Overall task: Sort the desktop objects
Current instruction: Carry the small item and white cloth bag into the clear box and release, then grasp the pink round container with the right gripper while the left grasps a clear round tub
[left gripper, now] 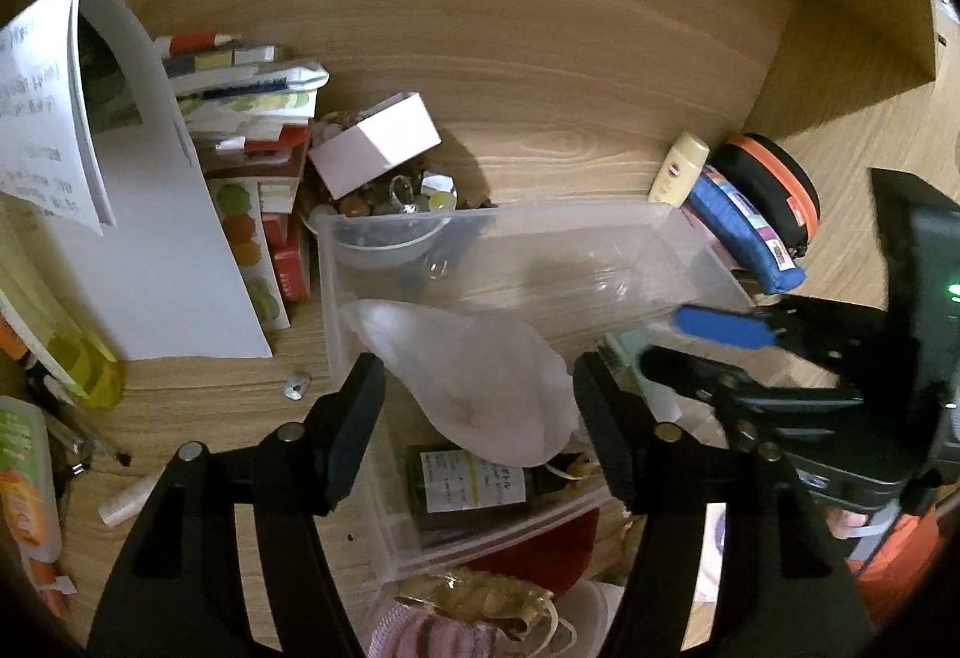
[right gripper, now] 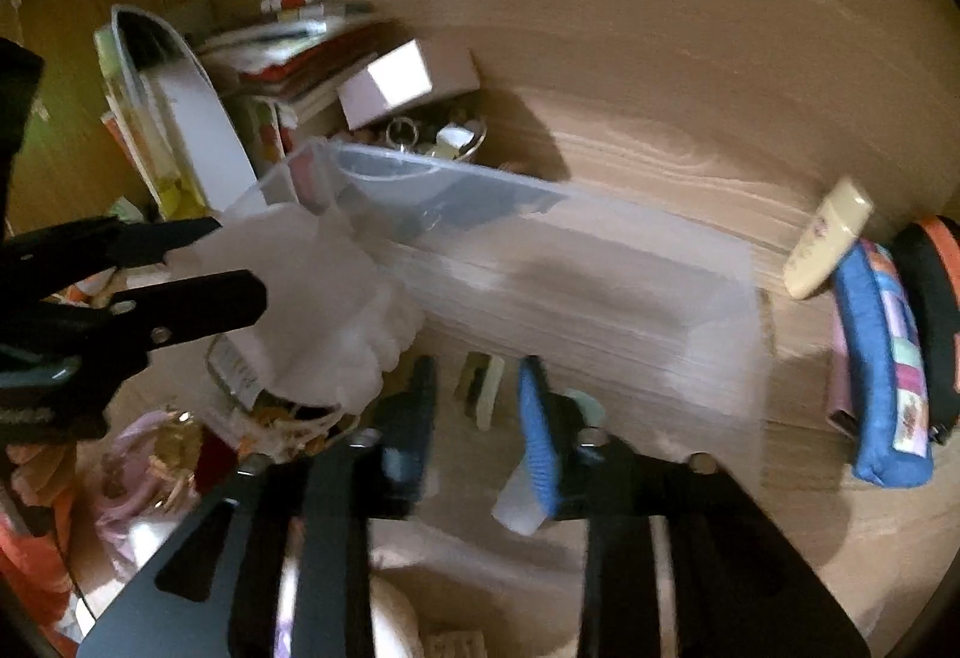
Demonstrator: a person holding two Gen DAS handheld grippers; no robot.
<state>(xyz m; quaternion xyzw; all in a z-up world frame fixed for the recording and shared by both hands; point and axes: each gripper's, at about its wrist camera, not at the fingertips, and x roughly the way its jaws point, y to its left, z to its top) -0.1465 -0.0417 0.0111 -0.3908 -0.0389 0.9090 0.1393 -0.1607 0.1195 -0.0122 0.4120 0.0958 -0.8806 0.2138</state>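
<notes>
- Closest in, the left gripper [left gripper: 474, 406] has its jaws spread apart, and a floppy white cloth-like thing [left gripper: 474, 388] sits between them; pads don't look like they're pressing it.
- The right gripper [right gripper: 480, 418], blue pads and all, is parted too, nothing pinched between the fingers as far as the blur lets on.
- Just past both is the clear plastic bin [left gripper: 510, 250], sitting on the wooden desk [left gripper: 540, 75].
- Behind the bin: a pink box [left gripper: 378, 141] on a bowl of trinkets.
- Off right, a cream tube [left gripper: 678, 169], blue pouch [left gripper: 744, 232] and black-orange case [left gripper: 774, 190] huddle together.
</notes>
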